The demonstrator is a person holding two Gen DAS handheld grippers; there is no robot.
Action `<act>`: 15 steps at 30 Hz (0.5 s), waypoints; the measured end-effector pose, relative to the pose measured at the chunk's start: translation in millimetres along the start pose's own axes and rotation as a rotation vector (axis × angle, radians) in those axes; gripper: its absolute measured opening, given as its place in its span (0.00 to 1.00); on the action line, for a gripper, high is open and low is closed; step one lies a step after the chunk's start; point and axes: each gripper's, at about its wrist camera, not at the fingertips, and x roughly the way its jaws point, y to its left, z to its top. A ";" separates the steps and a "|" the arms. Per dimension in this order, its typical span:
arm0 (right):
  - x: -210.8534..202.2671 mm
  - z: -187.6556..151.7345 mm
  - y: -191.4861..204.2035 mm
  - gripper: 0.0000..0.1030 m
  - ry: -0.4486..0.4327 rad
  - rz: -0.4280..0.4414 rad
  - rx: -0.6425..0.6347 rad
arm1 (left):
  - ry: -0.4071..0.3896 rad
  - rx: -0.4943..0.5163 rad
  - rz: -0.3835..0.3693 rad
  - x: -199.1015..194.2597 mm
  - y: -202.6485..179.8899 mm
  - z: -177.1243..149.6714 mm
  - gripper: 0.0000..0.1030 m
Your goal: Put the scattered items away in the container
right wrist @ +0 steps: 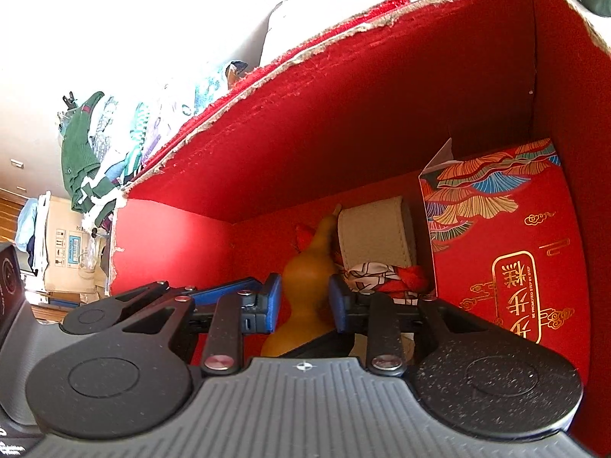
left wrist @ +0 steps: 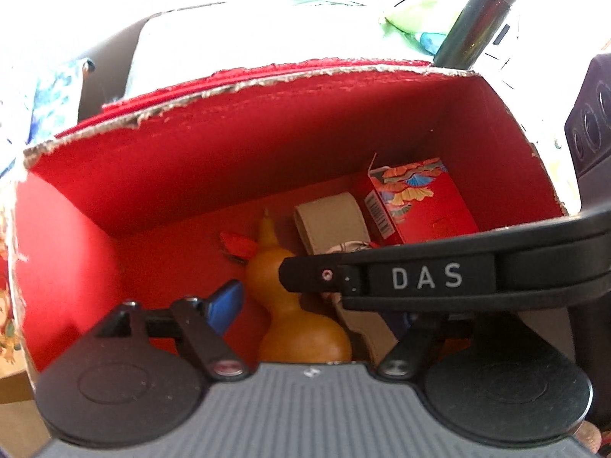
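Both grippers reach down into the red box with the torn rim. An orange gourd stands on the box floor. My right gripper is shut on the gourd, its blue pads pressing on the waist. My left gripper is open, its left blue finger just left of the gourd. Its other finger is hidden behind the black "DAS" side of the right gripper. Behind the gourd lie a beige roll and a red patterned carton.
A patterned cloth with red ends lies beside the gourd, and a red tassel behind it. Outside the box stand a dark metal flask, a dark device with round holes, a pile of clothes and a cardboard box.
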 end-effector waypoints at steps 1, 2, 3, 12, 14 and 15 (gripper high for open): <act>-0.1 0.0 0.1 0.30 -0.001 0.000 0.000 | -0.002 0.004 0.008 -0.4 -0.9 -0.1 0.75; 0.0 -0.1 0.1 0.30 -0.002 0.001 0.001 | -0.003 0.007 0.016 -0.6 -1.8 0.1 0.75; 0.1 -0.1 0.2 0.30 -0.002 0.001 0.001 | -0.005 0.012 0.024 -0.9 -2.7 0.2 0.75; -1.9 -0.5 0.8 0.32 -0.018 0.008 -0.008 | -0.017 0.028 0.034 -0.2 -4.6 -0.5 0.75; -4.0 -1.6 0.6 0.33 -0.035 0.012 -0.012 | -0.032 0.022 0.029 -2.2 -3.8 -1.4 0.75; -5.0 -2.2 0.3 0.33 -0.042 0.012 -0.011 | -0.043 0.016 0.026 -3.5 -2.8 -2.1 0.76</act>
